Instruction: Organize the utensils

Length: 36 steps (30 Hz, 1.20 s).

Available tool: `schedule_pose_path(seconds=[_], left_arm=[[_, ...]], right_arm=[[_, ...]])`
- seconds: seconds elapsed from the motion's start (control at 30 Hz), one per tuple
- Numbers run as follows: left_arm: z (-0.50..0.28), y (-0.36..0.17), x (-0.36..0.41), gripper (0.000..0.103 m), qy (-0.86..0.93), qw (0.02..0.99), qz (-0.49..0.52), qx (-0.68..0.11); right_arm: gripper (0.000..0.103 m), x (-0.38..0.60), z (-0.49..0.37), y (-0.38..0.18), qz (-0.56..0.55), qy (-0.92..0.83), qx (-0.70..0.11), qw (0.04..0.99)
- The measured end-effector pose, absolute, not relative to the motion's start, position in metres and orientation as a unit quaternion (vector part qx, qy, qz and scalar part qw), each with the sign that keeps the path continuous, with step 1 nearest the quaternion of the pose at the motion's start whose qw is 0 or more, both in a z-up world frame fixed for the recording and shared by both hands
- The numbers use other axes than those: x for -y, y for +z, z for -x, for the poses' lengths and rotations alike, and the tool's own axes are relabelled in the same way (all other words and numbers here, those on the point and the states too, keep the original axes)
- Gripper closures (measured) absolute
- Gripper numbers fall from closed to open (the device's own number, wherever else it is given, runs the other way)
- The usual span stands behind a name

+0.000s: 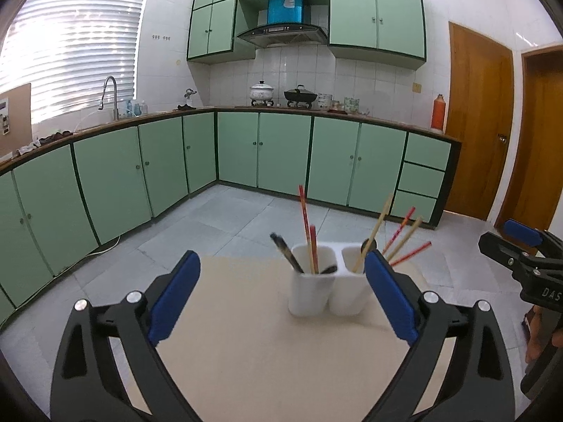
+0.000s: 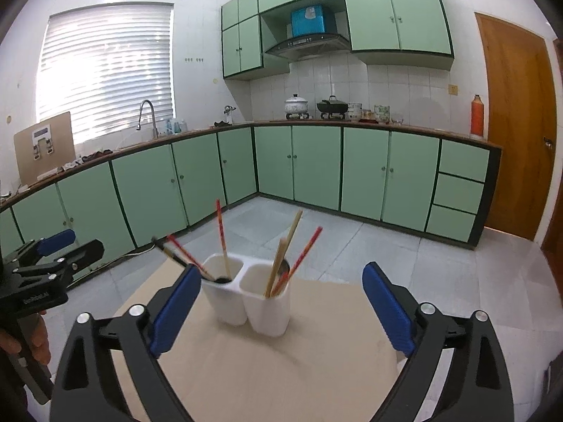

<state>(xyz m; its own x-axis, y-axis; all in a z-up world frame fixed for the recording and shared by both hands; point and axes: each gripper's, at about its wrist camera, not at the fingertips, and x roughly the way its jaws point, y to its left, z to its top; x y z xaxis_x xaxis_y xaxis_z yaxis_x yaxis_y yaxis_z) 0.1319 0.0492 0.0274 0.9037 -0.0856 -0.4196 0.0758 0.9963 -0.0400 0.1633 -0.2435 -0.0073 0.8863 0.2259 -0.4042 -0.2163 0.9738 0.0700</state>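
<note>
Both tongs — left tongs (image 1: 281,299) and right tongs (image 2: 281,309) — are held apart and empty, so the mixed chopsticks (image 2: 221,239) in the white holder (image 2: 253,302) on the counter (image 2: 281,369) can be sorted

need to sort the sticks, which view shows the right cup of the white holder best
The right wrist view: the right cup stands whole and unblocked between the open claw fingers. In the left wrist view the left claw's blue finger pad covers that cup's right side.
</note>
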Motion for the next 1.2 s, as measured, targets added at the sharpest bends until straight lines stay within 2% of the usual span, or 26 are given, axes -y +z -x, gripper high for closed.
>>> schedule_pose_path(seconds=[0.07, 0.73, 1.2], left_arm=[[-0.126, 0.025, -0.049, 0.008, -0.039, 0.975, 0.009, -0.218], [-0.079, 0.006, -0.054, 0.007, -0.045, 0.970, 0.005, -0.240], [-0.067, 0.018, -0.041, 0.007, -0.055, 0.974, -0.005, -0.221]], right_arm=[[0.006, 0.244, -0.156, -0.010, -0.016, 0.115, -0.217, 0.969], [0.006, 0.234, -0.119, -0.034, -0.031, 0.126, -0.262, 0.956], [0.006, 0.221, -0.102, -0.020, -0.018, 0.144, -0.242, 0.959]])
